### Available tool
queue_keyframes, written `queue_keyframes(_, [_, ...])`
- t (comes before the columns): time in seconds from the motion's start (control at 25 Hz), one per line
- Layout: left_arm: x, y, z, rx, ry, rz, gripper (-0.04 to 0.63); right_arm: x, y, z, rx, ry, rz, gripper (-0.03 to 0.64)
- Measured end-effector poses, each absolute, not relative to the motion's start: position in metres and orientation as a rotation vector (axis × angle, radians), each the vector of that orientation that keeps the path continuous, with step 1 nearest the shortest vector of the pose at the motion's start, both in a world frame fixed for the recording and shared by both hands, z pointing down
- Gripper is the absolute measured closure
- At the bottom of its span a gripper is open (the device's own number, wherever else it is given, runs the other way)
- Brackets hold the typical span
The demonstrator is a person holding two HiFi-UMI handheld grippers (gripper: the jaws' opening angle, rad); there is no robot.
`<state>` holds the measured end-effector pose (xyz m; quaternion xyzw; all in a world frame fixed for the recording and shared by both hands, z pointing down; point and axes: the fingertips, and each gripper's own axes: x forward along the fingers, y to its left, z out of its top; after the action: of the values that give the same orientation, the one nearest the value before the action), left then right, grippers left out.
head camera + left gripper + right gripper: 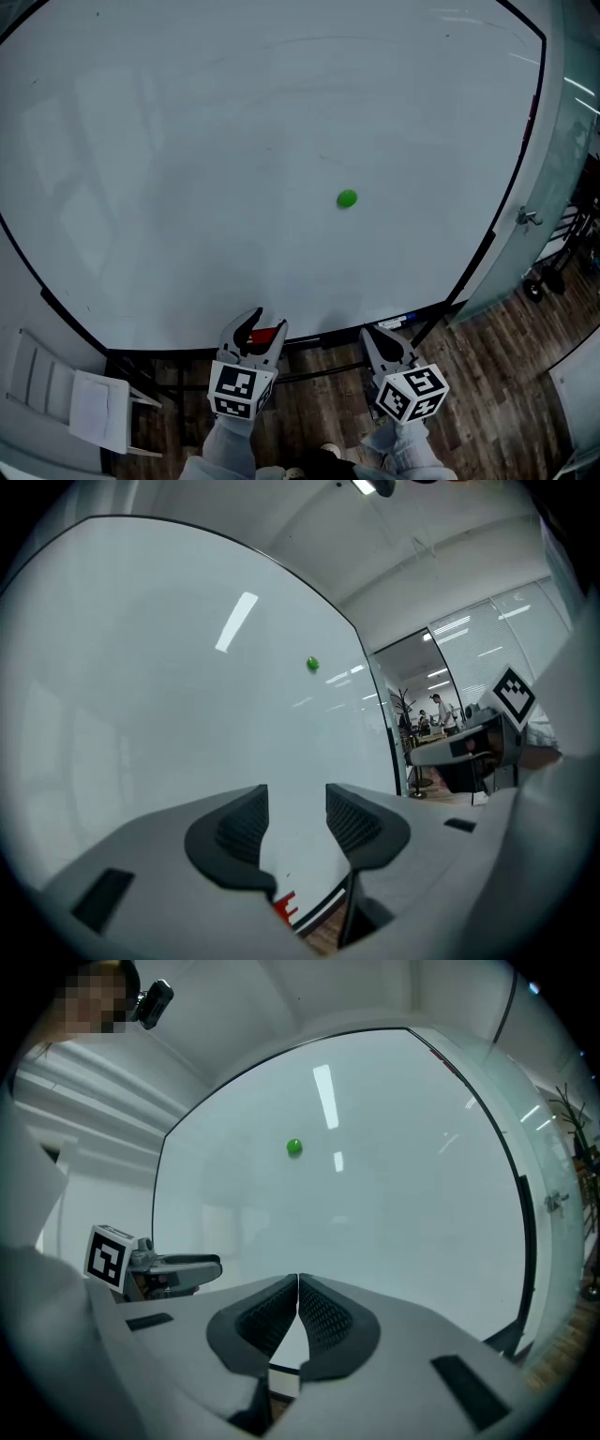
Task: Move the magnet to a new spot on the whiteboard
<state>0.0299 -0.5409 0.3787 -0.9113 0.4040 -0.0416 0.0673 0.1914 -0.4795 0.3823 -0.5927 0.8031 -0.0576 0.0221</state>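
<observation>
A small round green magnet [347,198] sticks to the big whiteboard [187,169], right of its middle. It also shows as the magnet [312,665] in the left gripper view and as the magnet [294,1147] in the right gripper view. Both grippers hang below the board's lower edge, well short of the magnet. My left gripper [262,323] is open, and nothing sits between the jaws of the left gripper [297,810]. My right gripper [377,335] is shut and empty, its pads together in the right gripper view [298,1286].
A red object [266,336] lies on the board's lower ledge just beyond the left jaws. Markers [392,322] rest on the ledge near the right gripper. A white chair [89,405] stands at lower left. A glass door with a handle [528,217] is to the right.
</observation>
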Motion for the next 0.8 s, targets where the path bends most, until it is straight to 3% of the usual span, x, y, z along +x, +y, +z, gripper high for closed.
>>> queue_keyframes(0.8, [0.123, -0.561, 0.237, -2.426, 1.056, 0.058, 0.408, 0.274, -0.512, 0.292, -1.897, 2.385, 0.101, 0.588])
